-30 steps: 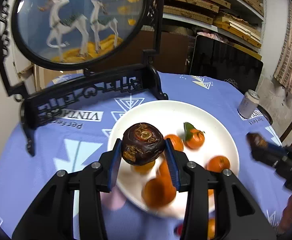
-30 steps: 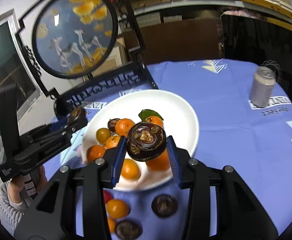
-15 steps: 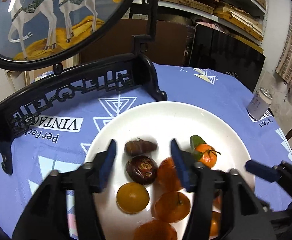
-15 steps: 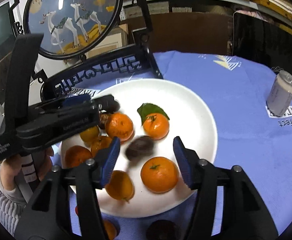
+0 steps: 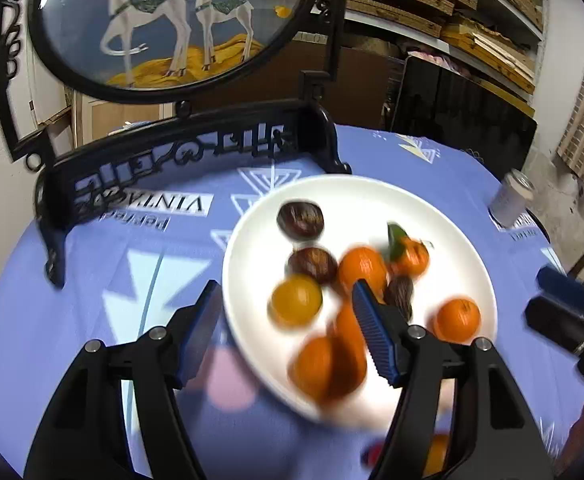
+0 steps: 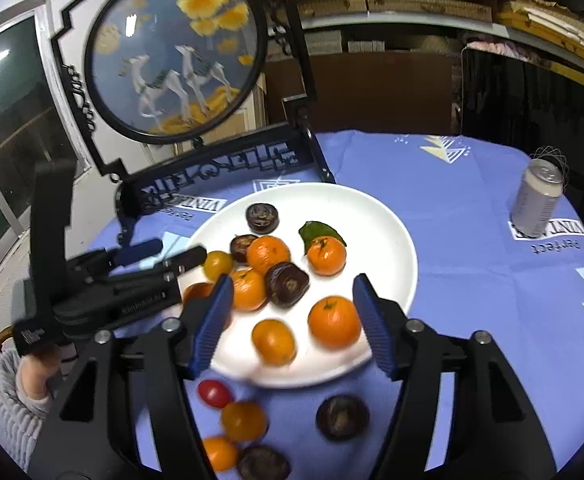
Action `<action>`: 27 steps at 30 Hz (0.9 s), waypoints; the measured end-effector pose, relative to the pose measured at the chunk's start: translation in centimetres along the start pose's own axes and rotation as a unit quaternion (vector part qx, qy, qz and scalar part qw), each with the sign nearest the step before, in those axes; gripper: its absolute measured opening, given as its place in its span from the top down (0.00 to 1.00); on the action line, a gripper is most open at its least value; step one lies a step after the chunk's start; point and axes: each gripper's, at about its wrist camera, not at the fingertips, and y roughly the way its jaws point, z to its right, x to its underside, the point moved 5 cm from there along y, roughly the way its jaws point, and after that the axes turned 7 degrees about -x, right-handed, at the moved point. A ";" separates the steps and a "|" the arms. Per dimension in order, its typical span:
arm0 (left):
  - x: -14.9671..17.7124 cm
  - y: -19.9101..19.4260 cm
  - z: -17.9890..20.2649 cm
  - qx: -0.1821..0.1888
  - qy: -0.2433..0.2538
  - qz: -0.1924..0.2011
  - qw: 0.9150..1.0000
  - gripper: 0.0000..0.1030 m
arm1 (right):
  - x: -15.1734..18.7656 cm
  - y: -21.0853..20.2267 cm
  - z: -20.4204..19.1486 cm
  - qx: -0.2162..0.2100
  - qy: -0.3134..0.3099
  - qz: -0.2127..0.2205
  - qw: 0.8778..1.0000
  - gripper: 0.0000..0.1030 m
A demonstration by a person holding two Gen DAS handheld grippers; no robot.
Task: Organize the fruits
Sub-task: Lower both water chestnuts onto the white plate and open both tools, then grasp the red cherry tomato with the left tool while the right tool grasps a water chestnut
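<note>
While both spread and empty, left gripper (image 5: 288,324) and right gripper (image 6: 292,320) above the fruit-laden plate (image 6: 396,240).

Two handheld black tools with blue ribbed finger pads, one in each of the person's hands. The left tool (image 5: 288,320) has its two fingers spread wide apart with nothing between them. The right tool (image 6: 292,312) is likewise spread wide and grips nothing. Seen from the right wrist view, the left tool (image 6: 140,264) points forward from the left side, and the person's left hand (image 6: 32,372), in a pale knitted sleeve, grasps its handle from below.
</note>
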 end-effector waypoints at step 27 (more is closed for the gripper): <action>11.0 -2.7 4.9 0.018 0.092 -0.030 0.995 0.32 | 8.7 -7.5 2.2 -0.017 0.067 0.009 0.998 0.24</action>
